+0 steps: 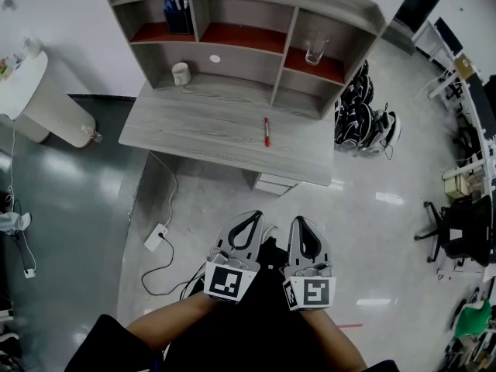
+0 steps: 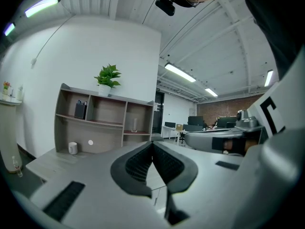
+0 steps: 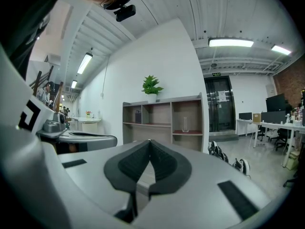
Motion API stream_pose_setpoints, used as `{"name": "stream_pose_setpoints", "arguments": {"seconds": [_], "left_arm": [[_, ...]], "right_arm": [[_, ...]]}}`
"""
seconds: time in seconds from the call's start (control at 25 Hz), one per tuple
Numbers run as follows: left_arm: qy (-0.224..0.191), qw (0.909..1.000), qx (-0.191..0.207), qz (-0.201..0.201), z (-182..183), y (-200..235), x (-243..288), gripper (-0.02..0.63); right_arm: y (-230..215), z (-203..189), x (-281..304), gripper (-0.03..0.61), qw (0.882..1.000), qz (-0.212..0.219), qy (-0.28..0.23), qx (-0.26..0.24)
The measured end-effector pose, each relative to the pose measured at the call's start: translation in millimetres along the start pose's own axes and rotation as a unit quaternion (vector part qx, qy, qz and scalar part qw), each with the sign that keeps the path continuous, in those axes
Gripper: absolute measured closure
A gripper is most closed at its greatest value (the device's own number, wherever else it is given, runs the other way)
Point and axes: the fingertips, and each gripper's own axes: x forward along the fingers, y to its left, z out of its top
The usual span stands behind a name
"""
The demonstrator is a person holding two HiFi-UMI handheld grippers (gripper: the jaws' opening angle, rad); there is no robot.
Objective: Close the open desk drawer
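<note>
Though pressed together and empty, fingers (image 1: 235, 235) of left gripper (image 1: 252, 215) and right gripper (image 1: 301, 222) short of the open drawer (image 1: 276, 183).

your desk (image 1: 209, 126) shows a grey wood-grain top, matt and lightly streaked. the hutch (image 1: 240, 62) above it has the same finish, with smooth red-brown shelf boards (image 1: 244, 37). the drawer (image 1: 275, 183) front looks plain white and smooth. the floor (image 1: 387, 246) is glossy grey, with bright reflections on it. your left gripper (image 1: 254, 214) and right gripper (image 1: 301, 221) wear matt pale-grey plastic shells. their pads (image 2: 138, 165) are black, ribbed and rubbery-looking. the glass (image 1: 314, 50) on the shelf is clear, the mug (image 1: 180, 74) white and smooth, the pen (image 1: 266, 131) red plastic.
</note>
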Motion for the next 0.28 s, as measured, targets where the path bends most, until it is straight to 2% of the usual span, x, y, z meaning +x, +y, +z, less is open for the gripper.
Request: {"name": "stream_pose_setpoints", "arguments": {"seconds": [0.28], "left_arm": [[0.002,1.0,0.005,-0.001,-5.0,-13.0,-5.9,0.6]], "right_arm": [[-3.7,-7.0,-12.9,0.561,1.0,-0.001,0.011,-0.001]]}}
